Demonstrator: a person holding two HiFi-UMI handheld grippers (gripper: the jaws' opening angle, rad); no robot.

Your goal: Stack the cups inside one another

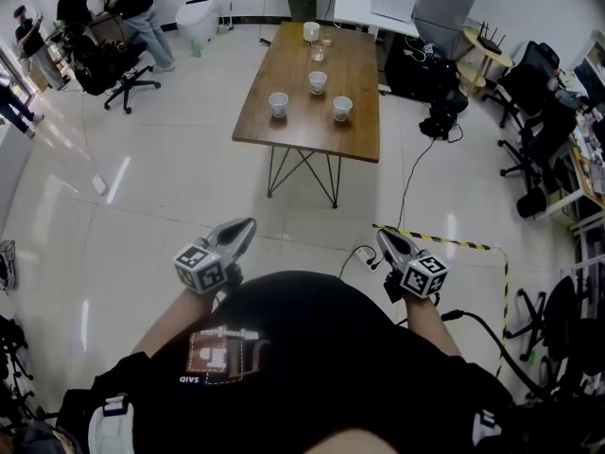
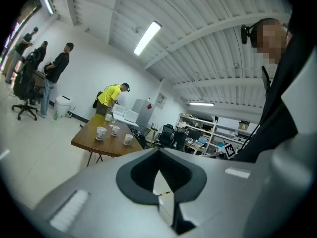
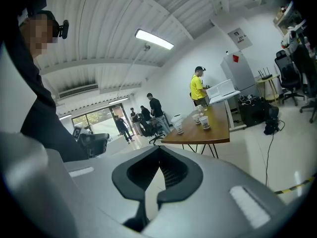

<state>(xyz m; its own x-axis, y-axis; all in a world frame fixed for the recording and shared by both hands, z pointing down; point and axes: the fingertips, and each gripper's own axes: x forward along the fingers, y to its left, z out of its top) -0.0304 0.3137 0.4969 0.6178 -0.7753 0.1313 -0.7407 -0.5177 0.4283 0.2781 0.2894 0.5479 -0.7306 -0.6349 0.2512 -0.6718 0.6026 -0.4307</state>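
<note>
A wooden table (image 1: 284,130) stands at upper centre on a glossy tiled floor (image 1: 142,206), with the cups (image 1: 318,81) standing apart on it. Bottom of frame: left gripper (image 1: 248,226) and right gripper (image 1: 382,236), both pressed together, empty.

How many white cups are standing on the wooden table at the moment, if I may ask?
4 on the table: front-left cup, front-right cup, middle cup, far-end cup. A clear vessel near the far one may be a fifth.
</note>
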